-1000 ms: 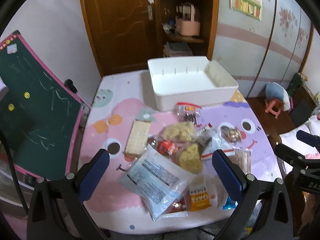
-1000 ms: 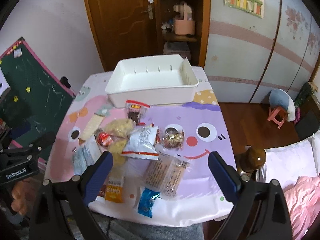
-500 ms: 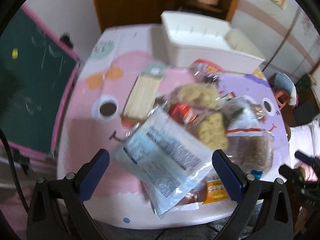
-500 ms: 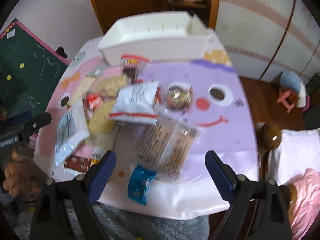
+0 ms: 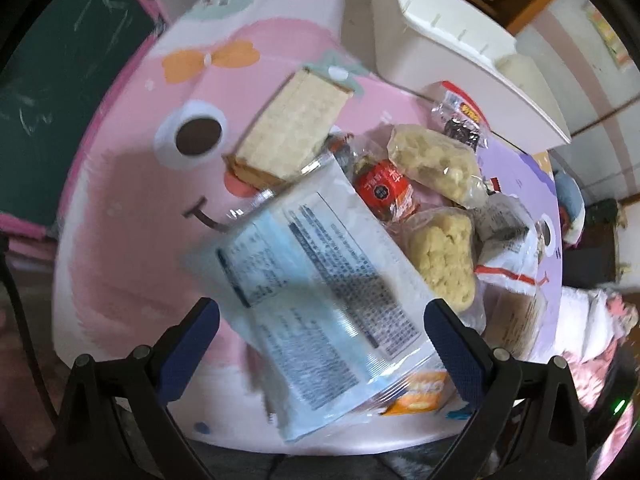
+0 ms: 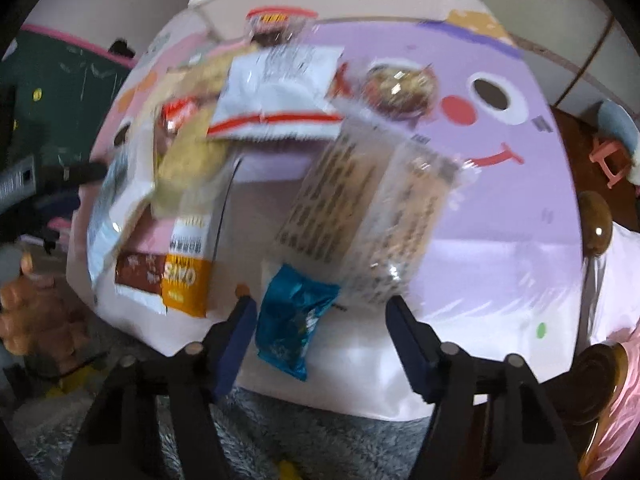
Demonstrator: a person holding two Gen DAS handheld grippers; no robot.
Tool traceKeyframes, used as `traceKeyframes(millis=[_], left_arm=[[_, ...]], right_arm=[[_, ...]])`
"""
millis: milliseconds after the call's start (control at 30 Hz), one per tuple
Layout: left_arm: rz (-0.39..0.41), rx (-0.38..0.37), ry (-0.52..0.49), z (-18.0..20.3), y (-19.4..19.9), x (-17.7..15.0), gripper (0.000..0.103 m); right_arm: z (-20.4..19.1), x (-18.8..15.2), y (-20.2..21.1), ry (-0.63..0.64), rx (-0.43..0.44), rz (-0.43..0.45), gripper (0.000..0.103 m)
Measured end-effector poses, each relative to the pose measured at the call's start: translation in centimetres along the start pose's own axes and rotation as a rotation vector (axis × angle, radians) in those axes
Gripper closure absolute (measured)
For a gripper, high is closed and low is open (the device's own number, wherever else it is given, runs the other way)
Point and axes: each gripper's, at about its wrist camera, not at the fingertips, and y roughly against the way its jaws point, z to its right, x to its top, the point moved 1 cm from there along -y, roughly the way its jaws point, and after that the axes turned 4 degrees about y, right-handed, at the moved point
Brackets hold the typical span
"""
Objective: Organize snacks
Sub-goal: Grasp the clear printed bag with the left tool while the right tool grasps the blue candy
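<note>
Here the snacks lay heaped on a round table under a glossy plastic cloth printed with a pink and purple cartoon face, and the white plastic bin, a smooth rectangular tub with slotted walls, stood empty at the far edge.

Nearest the bin lay a small crinkly packet with a red top. Further from the bin, toward the near edge, sat a flat pack of pale square crackers, two lumpy clear bags of yellowish puffed pieces, and a small red wrapper between them. On the near edge, farthest from the bin, lay a large flat blue-and-white pouch covered in fine print, its film shiny and wrinkled.

The left gripper hung above that pouch with its ribbed blue pads spread wide, either side of it and grasping nothing.

The right gripper had just been narrowing, yet its pads stood apart with a puffy blue foil packet between them, untouched as far as the blur allowed. Just past this, toward the bin, lay a clear twin pack of long bars, and to the left a flat orange sachet.
</note>
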Motion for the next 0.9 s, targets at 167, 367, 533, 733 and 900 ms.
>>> traceKeyframes(millis=[167,367,533,733,900], left_arm=[[-0.034,0.025,0.031,0.9,-1.9,0.4,0.001],[0.005,0.129,0.001,1.9,-2.9,1.1,0.001],[-0.020,0.169,-0.018,1.2,-4.0,1.4,0.000],[-0.034,0.155,-0.053,0.6,-4.3,1.3,0.004],[0.042,0.120,-0.120,1.1,-2.3,0.0,0.037]], right_arm=[[-1.5,-0.1,-0.7,0.056,0.028,-0.016,0.043],[-3.0,-0.3,-2.1,0.120,0.026,-0.053,0.068],[-2.3,-0.5,-1.2,0.094,0.034,-0.016,0.071],[-1.2,-0.3,0.4,0.091,0.057,0.008,0.072],[-1.4,-0.4,0.8,0.083,0.071,0.041,0.072]])
